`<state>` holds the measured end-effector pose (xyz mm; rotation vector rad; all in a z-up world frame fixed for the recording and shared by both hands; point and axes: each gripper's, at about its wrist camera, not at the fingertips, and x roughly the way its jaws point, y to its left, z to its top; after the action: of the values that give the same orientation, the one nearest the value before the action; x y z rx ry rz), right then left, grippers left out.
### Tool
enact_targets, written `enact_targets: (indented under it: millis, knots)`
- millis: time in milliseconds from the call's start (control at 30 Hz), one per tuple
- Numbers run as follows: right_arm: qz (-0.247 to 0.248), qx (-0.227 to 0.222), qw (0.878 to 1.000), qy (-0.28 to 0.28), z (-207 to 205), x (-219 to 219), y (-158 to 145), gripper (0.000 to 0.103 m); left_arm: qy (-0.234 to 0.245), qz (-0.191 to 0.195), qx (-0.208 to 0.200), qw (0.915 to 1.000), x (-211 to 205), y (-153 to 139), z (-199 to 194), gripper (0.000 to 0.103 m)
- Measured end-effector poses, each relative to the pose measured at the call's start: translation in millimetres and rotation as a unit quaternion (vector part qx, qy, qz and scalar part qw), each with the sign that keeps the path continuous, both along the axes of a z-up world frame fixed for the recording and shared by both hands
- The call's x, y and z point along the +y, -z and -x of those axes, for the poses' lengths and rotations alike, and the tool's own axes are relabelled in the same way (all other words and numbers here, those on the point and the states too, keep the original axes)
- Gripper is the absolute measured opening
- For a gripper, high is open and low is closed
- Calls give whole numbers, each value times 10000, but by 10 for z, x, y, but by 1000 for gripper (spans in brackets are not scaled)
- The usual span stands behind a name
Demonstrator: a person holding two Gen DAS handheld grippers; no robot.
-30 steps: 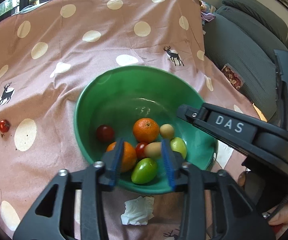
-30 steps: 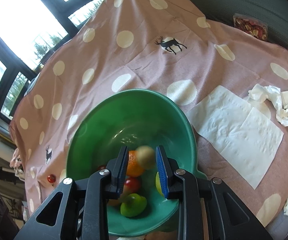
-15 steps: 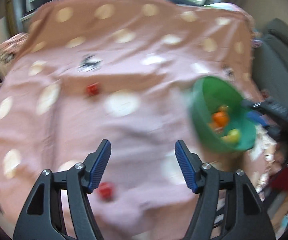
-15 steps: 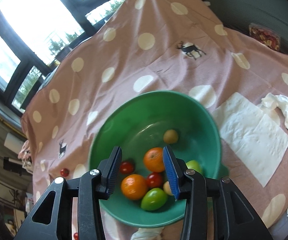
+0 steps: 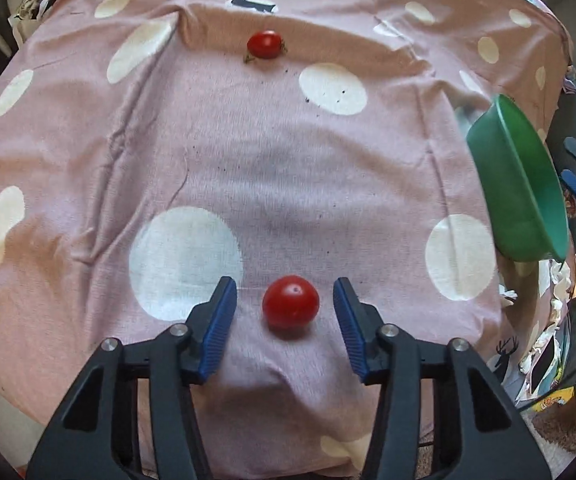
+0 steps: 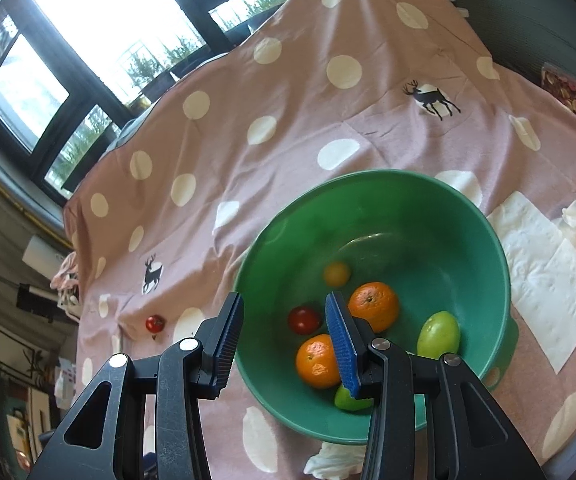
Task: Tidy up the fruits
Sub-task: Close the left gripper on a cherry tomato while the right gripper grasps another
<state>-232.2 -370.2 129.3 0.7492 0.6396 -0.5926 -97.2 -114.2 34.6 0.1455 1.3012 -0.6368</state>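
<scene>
Left gripper (image 5: 285,312) pointed down at a red tomato (image 5: 290,306) on the cloth (image 5: 272,184), its jaws having just narrowed but with gaps on both sides of the fruit.

That tomato lay between the blue pads (image 5: 218,326) without touching either, beside a white dot of the pink dotted cloth; a second tomato (image 5: 264,44) sat well beyond it near a printed deer (image 5: 253,0), and the green bowl (image 5: 518,184) stood off at the right edge. Over the bowl's near rim hung the right gripper (image 6: 284,344), partly parted and holding nothing, with one finger over the cloth and the other over the bowl. Inside the bowl lay two oranges (image 6: 373,306), a red tomato (image 6: 304,320), a small yellow fruit (image 6: 337,273) and green fruits (image 6: 438,334). White paper (image 6: 548,280) lay on the cloth to the bowl's right.
</scene>
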Motion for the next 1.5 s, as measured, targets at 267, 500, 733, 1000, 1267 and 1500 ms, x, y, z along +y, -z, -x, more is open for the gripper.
enact_targets:
  millis: [267, 500, 733, 1000, 1267, 1500]
  knots:
    - [39, 73, 9999, -101, -73, 53, 1, 43, -151, 95, 22, 9998, 24, 34, -48, 28]
    - [89, 89, 9991, -411, -243, 182, -4, 43, -558, 547, -580, 9953, 61, -296, -277, 28]
    - [3, -311, 9919, -1232, -740, 499, 31, 43, -1519, 945, -1621, 9704, 127, -656, -765, 28]
    - [336, 380, 9703, -2367, -1861, 1089, 226, 43, -2239, 713, -1556, 9595, 589, -443, -932, 28]
    - [390, 1376, 9545, -2615, -2618, 1299, 729, 43, -2291, 963, -1299, 9599, 666, -406, -1019, 28]
    - [469, 1550, 9557, -2459, -2743, 1261, 889, 43, -2249, 1071, -1222, 9607, 653, -415, -1020, 28]
